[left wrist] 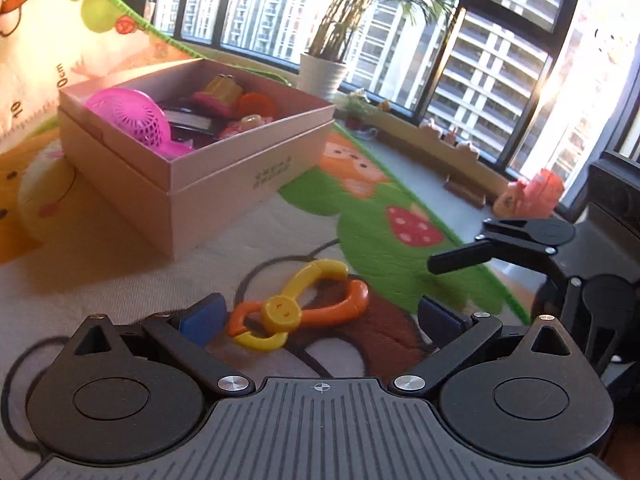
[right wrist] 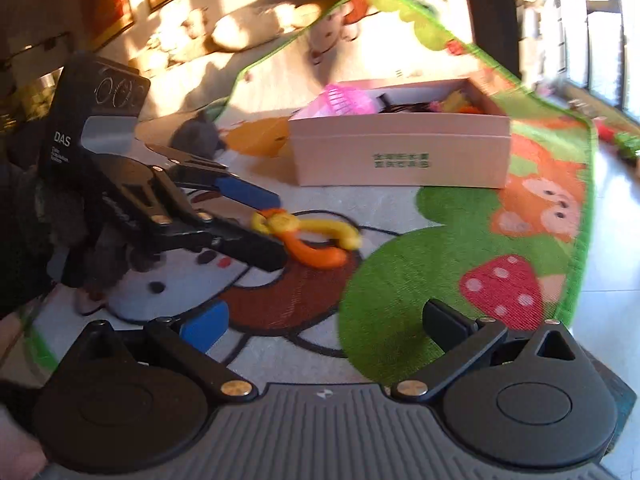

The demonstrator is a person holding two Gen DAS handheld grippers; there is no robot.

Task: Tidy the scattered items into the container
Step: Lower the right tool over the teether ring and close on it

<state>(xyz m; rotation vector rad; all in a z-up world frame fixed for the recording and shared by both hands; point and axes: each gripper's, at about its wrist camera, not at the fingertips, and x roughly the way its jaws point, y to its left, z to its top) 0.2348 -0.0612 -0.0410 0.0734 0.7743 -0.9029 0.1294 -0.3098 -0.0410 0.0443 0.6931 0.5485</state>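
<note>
— Where does the left wrist view look from?
— Low over the play mat [left wrist: 120, 256], tilted down toward the window side, close to the pink box [left wrist: 224, 184].
— And the right wrist view?
— Low too, facing the far wall. Both share the box [right wrist: 400, 160] and the toy scissors [left wrist: 300, 312] [right wrist: 312, 236].

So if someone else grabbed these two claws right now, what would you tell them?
Left claw: open, empty, low over the mat, its fingers either side of the toy scissors but not pressing on them.
Right claw: wide open, empty, off to the side.
Pink box: on the mat beyond the scissors, already holding a pink strainer and other small toys.
Done: most items look boxed.
Left: close on the yellow and orange scissors, lift them, drop them in the box.
</note>
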